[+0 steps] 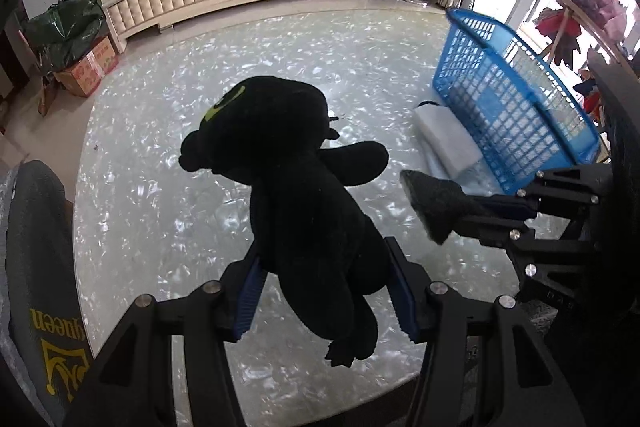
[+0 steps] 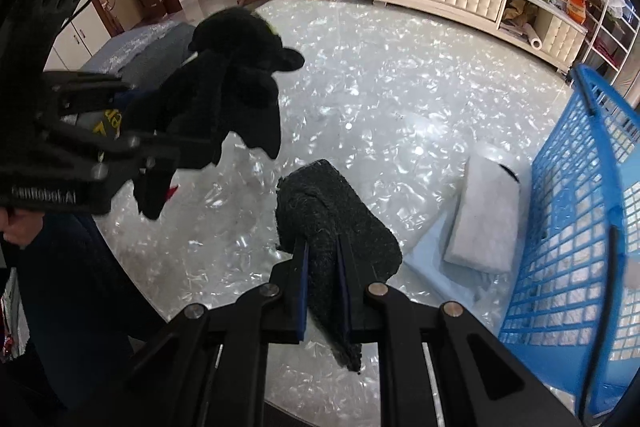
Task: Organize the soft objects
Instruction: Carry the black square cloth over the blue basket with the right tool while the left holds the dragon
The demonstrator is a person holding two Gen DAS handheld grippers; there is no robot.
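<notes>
Over by the grey cushion (image 1: 36,267), the left gripper (image 1: 324,291) is clamping a black plush toy (image 1: 296,171) by its lower body, lifted clear of the shimmery table (image 1: 160,155), head pointing away. Beside it, the right gripper (image 2: 322,291) is pinching a dark felt piece (image 2: 332,211). Further right, the blue basket (image 2: 576,227) is lying tipped behind a white pad (image 2: 484,211), nearer the right hand, I'd judge.

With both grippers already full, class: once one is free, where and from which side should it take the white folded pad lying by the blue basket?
Probably grip the white folded pad across its narrow width near the middle, coming from above. It lies flat on the table, long and slim, with the blue basket close along one side, so a sideways approach looks crowded.
</notes>
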